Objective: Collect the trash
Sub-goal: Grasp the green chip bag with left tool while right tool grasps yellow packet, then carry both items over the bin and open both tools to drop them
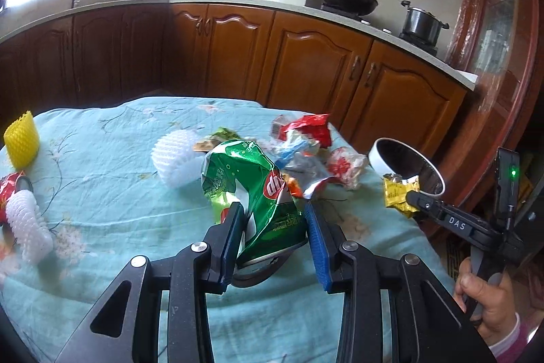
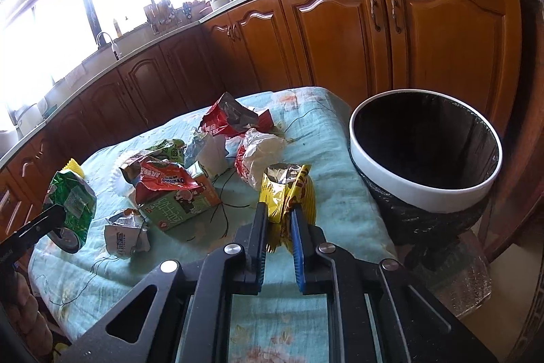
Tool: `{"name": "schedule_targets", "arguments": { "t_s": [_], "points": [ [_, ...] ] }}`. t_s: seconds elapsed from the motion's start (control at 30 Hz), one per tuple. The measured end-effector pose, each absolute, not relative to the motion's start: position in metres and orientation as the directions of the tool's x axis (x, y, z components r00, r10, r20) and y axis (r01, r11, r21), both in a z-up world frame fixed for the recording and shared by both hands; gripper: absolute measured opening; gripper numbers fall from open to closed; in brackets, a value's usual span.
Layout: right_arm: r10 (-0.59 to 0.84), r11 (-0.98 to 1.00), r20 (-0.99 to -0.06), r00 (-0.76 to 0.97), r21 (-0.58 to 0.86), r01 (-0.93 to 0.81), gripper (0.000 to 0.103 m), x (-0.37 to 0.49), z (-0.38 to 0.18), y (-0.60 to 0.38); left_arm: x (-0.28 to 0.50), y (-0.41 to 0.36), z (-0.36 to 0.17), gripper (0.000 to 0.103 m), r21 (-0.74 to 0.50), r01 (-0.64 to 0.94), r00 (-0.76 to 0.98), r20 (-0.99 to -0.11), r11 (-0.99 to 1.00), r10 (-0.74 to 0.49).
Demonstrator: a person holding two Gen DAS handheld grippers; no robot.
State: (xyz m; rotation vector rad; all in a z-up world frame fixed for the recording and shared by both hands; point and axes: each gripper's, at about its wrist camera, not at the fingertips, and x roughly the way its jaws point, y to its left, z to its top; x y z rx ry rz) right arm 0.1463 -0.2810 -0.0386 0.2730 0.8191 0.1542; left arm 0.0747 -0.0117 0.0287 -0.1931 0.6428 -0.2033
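My left gripper (image 1: pixel 273 210) is shut on a crumpled green chip bag (image 1: pixel 244 179), lifted a little above the teal tablecloth (image 1: pixel 112 193). The same bag (image 2: pixel 73 193) shows at the left of the right wrist view. My right gripper (image 2: pixel 278 210) is shut on a yellow snack wrapper (image 2: pixel 289 189) with a foil-lined open top. In the left wrist view that wrapper (image 1: pixel 396 193) hangs beside the bin (image 1: pixel 377 155). The white-rimmed bin (image 2: pixel 425 193), lined with a black bag, stands off the table's right edge, to the right of the held wrapper.
A heap of wrappers lies mid-table: a red packet (image 2: pixel 227 118), a white crumpled bag (image 2: pixel 261 152), an orange and green carton (image 2: pixel 183 203). White foam nets (image 1: pixel 176 159) (image 1: pixel 29 227) and a yellow one (image 1: pixel 22 142) lie to the left. Wooden kitchen cabinets (image 1: pixel 306 63) stand behind.
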Motion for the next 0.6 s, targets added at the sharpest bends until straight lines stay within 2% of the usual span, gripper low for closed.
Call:
{"name": "schedule_targets", "arguments": {
  "t_s": [0.33,0.6],
  "points": [
    [0.198,0.955,-0.689,0.698,0.295,0.021,0.013,0.135,-0.027,-0.318,0.094,-0.081,0.036,0.036,-0.251,0.304,0.719,-0.573,0.919,-0.394],
    [0.155,0.949,-0.688,0.709,0.303,0.086,0.013,0.135,-0.027,-0.358,0.152,-0.122,0.014,0.036,-0.245,0.401,0.640,-0.615,0.883,-0.461]
  ]
}}
